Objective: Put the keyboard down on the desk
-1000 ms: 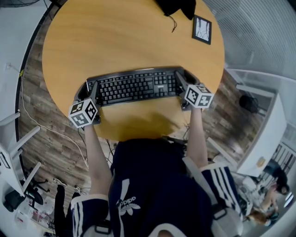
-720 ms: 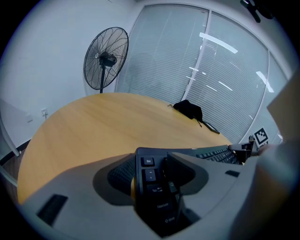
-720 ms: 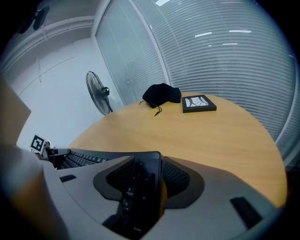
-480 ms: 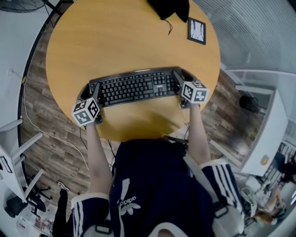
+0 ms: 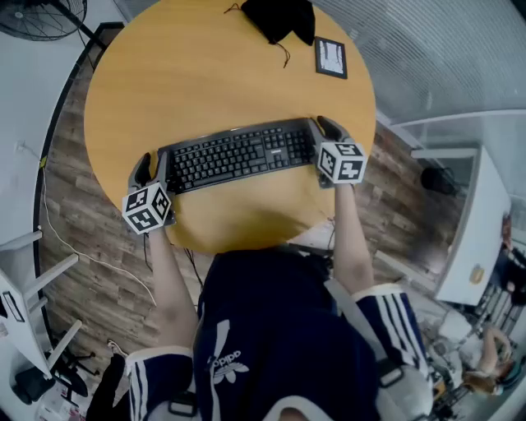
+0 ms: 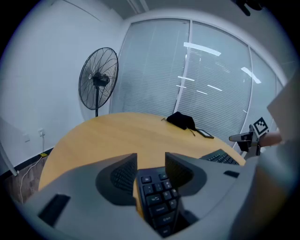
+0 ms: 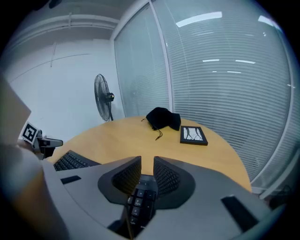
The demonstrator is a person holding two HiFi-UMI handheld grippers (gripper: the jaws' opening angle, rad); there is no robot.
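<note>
A black keyboard (image 5: 238, 154) lies flat on the round wooden desk (image 5: 205, 74), near its front edge. My left gripper (image 5: 152, 167) is at the keyboard's left end, which shows between its jaws in the left gripper view (image 6: 157, 197). A strip of wood shows beside the keys there, and the jaws are closing a little. My right gripper (image 5: 322, 138) is at the right end. Its jaws are closing and stand narrow, with the keyboard's end (image 7: 140, 201) low between them. I see no pad pressing on it.
A black pouch (image 5: 279, 18) with a cord and a small framed picture (image 5: 330, 57) lie at the desk's far side. A standing fan (image 6: 98, 77) is beyond the desk on the left. Wood floor, cables and white furniture surround the desk.
The right jaws have narrowed. The left gripper has drawn slightly leftward along the keyboard's end. The keyboard stays flat on the desk.
</note>
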